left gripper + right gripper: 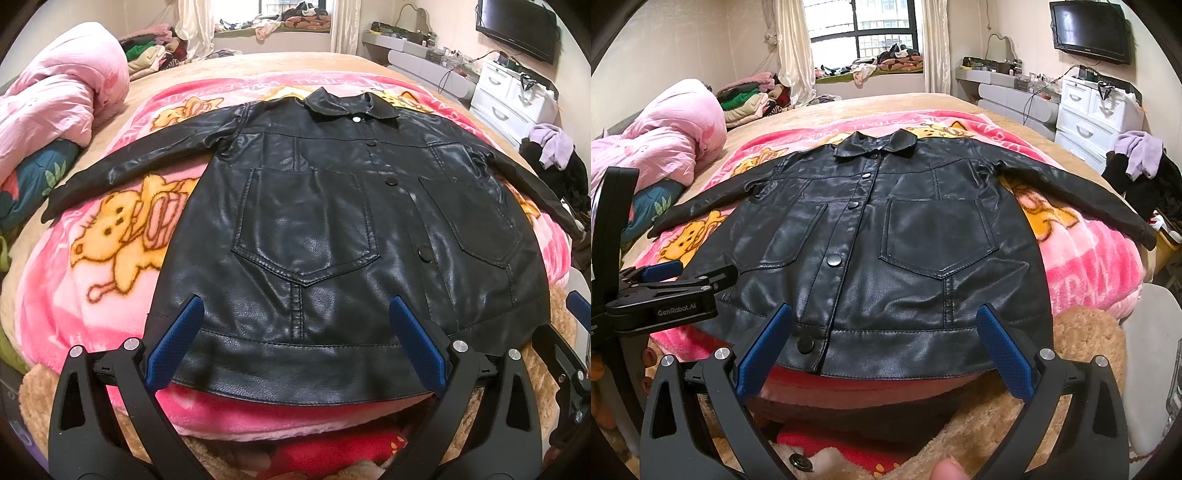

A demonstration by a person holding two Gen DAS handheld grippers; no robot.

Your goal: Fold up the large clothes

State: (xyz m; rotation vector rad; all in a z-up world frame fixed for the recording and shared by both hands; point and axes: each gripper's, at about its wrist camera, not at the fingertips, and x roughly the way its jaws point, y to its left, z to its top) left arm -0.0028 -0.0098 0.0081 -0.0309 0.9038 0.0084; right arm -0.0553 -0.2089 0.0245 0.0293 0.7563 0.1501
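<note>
A black leather jacket point(332, 229) point(886, 236) lies flat and buttoned on the pink cartoon blanket point(110, 258) point(1089, 258). Its collar points away from me and both sleeves are spread out to the sides. My left gripper point(295, 317) hovers open over the jacket's hem, its blue pads point(177, 339) wide apart with nothing between them. My right gripper point(884, 323) is open too, above the hem near the bottom button point(805, 344). The left gripper point(665, 284) also shows at the left edge of the right wrist view. The right gripper's blue tip point(578, 306) peeks in at the right edge of the left wrist view.
A pink quilt point(55, 103) is bunched at the bed's left side. Piles of clothes point(750, 96) sit at the far left. White drawers point(1089, 110) and a clothes-draped stand point(1141, 162) flank the bed's right. A fingertip point(947, 469) shows at the bottom.
</note>
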